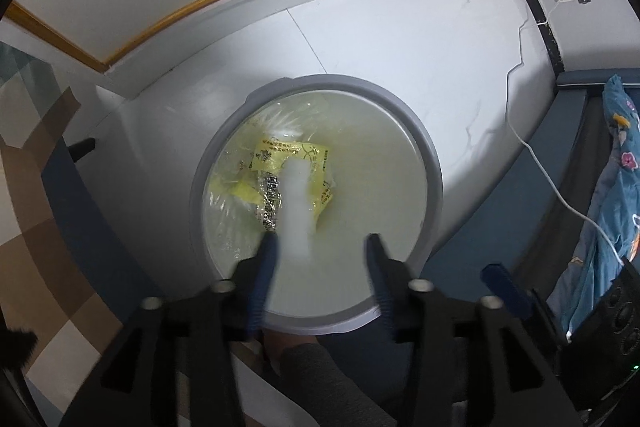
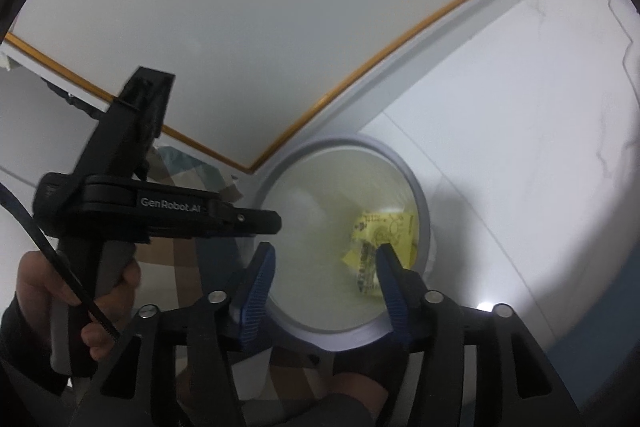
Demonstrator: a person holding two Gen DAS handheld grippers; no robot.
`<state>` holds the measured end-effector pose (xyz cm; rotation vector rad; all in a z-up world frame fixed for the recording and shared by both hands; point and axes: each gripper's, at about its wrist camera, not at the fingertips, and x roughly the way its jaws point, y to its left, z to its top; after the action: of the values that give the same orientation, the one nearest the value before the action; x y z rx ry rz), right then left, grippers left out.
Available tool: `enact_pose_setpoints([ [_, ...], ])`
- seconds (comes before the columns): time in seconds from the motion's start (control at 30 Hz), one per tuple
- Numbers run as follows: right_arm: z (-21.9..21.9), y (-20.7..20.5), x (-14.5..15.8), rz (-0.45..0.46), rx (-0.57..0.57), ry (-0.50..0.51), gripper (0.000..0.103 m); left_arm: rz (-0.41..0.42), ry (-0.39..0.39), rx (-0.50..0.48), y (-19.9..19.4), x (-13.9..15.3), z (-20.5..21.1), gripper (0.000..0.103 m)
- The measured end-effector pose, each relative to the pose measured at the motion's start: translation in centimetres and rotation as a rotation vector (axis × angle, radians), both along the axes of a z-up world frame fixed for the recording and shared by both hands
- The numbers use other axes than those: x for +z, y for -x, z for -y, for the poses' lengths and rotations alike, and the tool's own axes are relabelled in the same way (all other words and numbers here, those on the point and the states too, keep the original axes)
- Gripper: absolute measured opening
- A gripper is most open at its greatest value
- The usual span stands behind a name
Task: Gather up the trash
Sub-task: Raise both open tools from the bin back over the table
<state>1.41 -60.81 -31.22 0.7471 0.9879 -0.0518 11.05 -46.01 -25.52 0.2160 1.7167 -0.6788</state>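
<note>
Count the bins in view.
1: a grey-rimmed bin on the white floor below both tools, by the wall, holding yellow wrappers. Other bins may lie outside the frames.

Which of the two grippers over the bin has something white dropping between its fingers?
The left gripper: a blurred white piece falls past its open fingers into the bin. The right gripper is open with nothing between.
</note>
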Motion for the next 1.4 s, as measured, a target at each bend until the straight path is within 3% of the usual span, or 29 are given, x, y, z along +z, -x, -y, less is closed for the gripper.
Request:
enact_pose_setpoints([
  [0.2, 0.5, 0.9, 2.1, 0.011, -0.020, 0.052, 0.055, 0.055, 0.019, -0.008, 0.2, 2.2, -1.0, 0.053],
  [0.3, 0.9, 1.5, 3.7, 0.019, -0.035, 0.082, 0.058, 0.132, 0.008, -0.005, 0.5, 4.0, -1.6, 0.068],
  [0.33, 1.0, 1.7, 4.3, 0.023, -0.039, 0.088, 0.060, 0.152, 0.011, 0.001, 0.5, 4.5, -1.8, 0.068],
  [0.53, 1.3, 2.2, 7.7, 0.061, -0.059, 0.128, 0.062, 0.280, 0.074, 0.069, 0.6, 9.8, -4.9, 0.068],
  [0.83, -0.6, 3.5, 15.9, 0.191, -0.077, 0.222, 0.068, 0.520, 0.155, 0.247, 1.9, 19.4, -12.5, 0.073],
  [1.07, -5.2, 4.8, 23.8, 0.343, -0.041, 0.388, 0.073, 0.731, 0.206, 0.389, 4.3, 25.1, -20.7, 0.080],
  [1.27, -10.5, 5.1, 28.9, 0.457, 0.017, 0.429, 0.080, 0.907, 0.186, 0.475, 6.6, 28.1, -27.0, 0.089],
  [1.4, -14.9, 4.4, 31.3, 0.514, 0.086, 0.422, 0.083, 1.021, 0.207, 0.593, 7.8, 30.0, -31.8, 0.094],
])
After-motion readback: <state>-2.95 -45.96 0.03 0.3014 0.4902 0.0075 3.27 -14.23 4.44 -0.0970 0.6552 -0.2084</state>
